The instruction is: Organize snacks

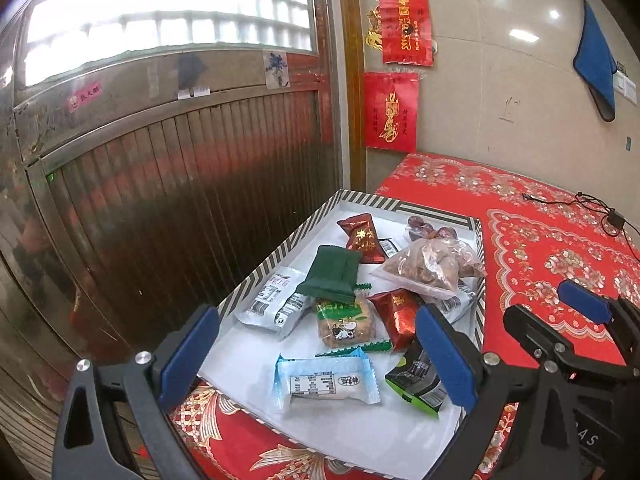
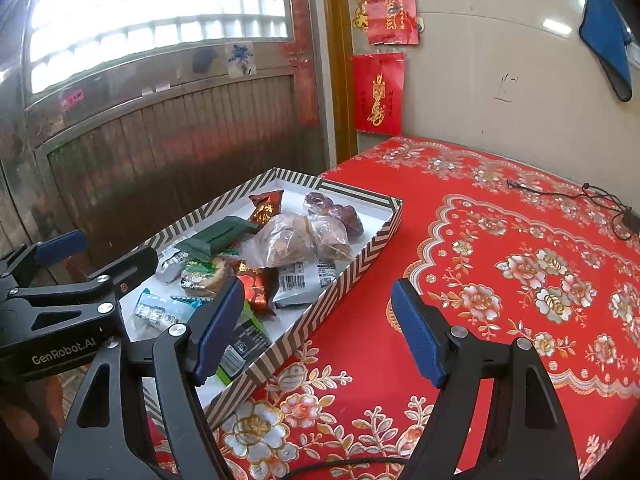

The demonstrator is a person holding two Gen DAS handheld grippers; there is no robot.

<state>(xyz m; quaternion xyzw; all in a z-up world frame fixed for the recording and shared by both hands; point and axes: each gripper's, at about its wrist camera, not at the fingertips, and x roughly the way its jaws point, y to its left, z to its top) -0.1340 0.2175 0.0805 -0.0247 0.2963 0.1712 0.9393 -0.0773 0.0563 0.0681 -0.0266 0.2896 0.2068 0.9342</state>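
Snacks heaped in striped tray [image 1: 256, 276], frame centre: green packet [image 1: 331, 274], nut bag [image 1: 430, 266]. We note left gripper [image 1: 318, 354] and right gripper [image 2: 320, 326] both spread, empty.

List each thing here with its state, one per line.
Left gripper: open, empty, over the tray.
Right gripper: open, empty, over the tablecloth.
Tray: uncovered, holding snacks.
Green packet: sealed, lying on other packets.
Clear bag: closed, full.
Light blue packet: sealed, flat.

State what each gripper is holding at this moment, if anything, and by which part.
Nothing is held. The left gripper hangs open over the striped tray of snacks, and the right gripper is open above the red tablecloth, with nothing between its fingers.
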